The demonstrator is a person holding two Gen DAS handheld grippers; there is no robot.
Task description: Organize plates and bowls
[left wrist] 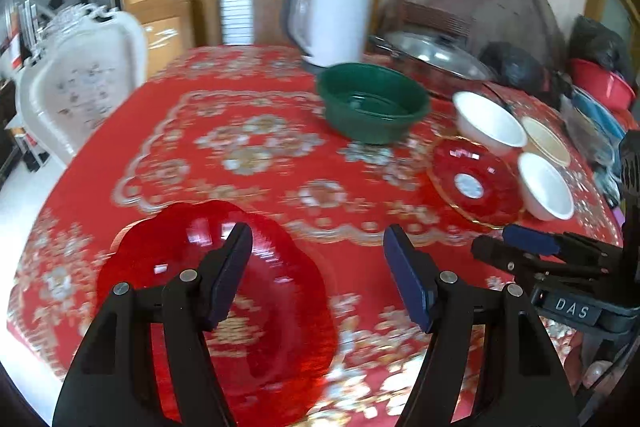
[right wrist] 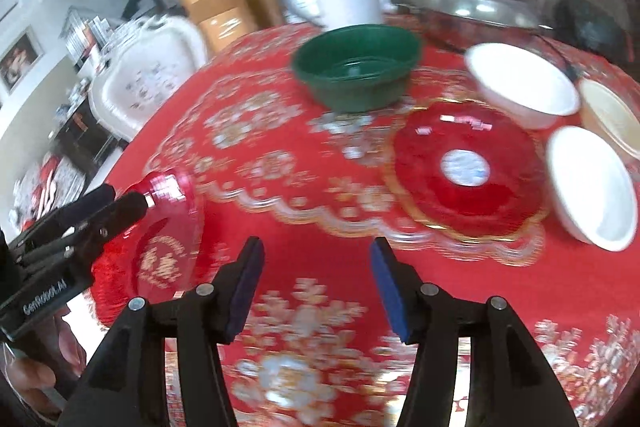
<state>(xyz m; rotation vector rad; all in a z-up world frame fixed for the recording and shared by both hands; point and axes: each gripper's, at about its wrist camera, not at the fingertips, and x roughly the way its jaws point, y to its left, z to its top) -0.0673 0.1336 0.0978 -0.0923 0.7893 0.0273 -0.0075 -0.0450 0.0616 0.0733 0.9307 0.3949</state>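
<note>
A scalloped red glass plate (left wrist: 256,307) lies near the table's front left, under and ahead of my open left gripper (left wrist: 318,267); it also shows in the right wrist view (right wrist: 160,247). My right gripper (right wrist: 316,283) is open and empty over the tablecloth. A gold-rimmed red plate (right wrist: 468,171) lies ahead to the right, also in the left wrist view (left wrist: 474,183). Beside it stand two white bowls (right wrist: 524,83) (right wrist: 592,187), a cream bowl (right wrist: 612,115) and a green bowl (right wrist: 356,67).
A red patterned tablecloth (left wrist: 240,155) covers the round table. At the back stand a white kettle (left wrist: 332,11), a steel lidded pan (left wrist: 432,55) and black bags (left wrist: 512,63). A white chair (left wrist: 80,83) stands left. Red and blue dishes (left wrist: 604,87) sit far right.
</note>
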